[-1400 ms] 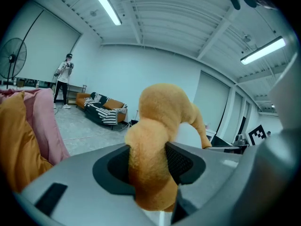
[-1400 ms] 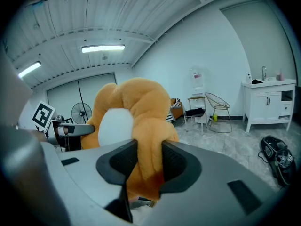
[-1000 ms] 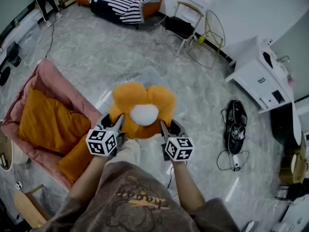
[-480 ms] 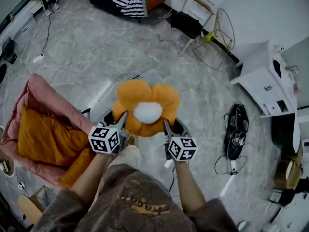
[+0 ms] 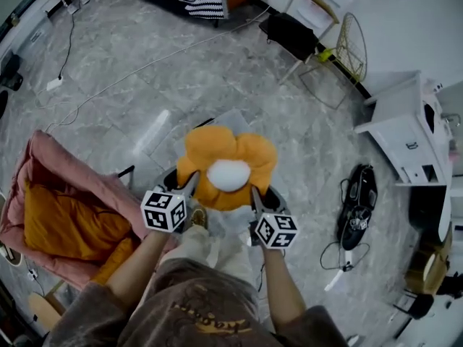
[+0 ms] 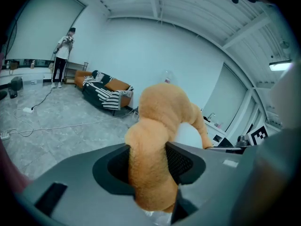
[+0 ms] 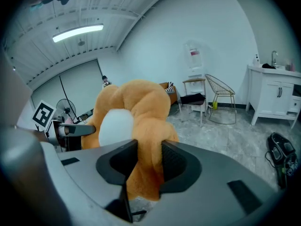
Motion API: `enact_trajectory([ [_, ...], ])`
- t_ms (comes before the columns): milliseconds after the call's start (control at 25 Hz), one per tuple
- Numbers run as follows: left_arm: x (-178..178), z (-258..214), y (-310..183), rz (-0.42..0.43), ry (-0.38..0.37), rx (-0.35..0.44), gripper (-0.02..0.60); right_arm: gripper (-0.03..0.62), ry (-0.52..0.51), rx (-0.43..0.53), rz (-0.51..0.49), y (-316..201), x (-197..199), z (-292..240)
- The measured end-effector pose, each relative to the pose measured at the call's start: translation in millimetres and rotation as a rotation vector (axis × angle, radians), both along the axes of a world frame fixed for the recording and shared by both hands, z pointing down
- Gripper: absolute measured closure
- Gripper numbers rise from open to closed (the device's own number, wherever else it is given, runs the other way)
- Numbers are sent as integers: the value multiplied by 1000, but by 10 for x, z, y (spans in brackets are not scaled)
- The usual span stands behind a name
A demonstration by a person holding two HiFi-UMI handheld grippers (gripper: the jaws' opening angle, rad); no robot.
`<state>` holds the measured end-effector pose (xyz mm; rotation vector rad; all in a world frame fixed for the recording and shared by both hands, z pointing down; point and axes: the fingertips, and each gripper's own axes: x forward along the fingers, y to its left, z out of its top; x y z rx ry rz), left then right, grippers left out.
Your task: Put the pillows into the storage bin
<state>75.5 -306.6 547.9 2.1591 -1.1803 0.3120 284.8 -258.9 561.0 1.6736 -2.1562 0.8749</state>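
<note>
At our left, a pink padded lounger (image 5: 79, 176) holds smooth orange cushions (image 5: 61, 223). Our left gripper (image 6: 149, 164) pinches one plush petal of the flower-shaped pillow (image 5: 228, 166), which is orange with a white centre and held over the marbled floor (image 5: 145, 78). The edge of the translucent storage bin (image 5: 230, 118) shows just beyond it. Our right gripper (image 7: 149, 161) pinches another petal. A black bag (image 5: 359, 204) lies at the right.

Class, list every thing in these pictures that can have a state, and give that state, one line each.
flower pillow: held aloft, pinched on both sides.
left tongs: shut on one orange petal of the pillow.
right tongs: shut on a petal at the opposite side.
orange cushions: lying in the pink chair.
clear bin: beneath the pillow, mostly hidden.
</note>
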Motion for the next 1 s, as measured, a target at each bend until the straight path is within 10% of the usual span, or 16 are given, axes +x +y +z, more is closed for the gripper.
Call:
enact_trajectory([
  [1000, 496, 3360, -1275, -110, -54, -269, 396, 459, -9, -236, -137, -1433, 520, 3210],
])
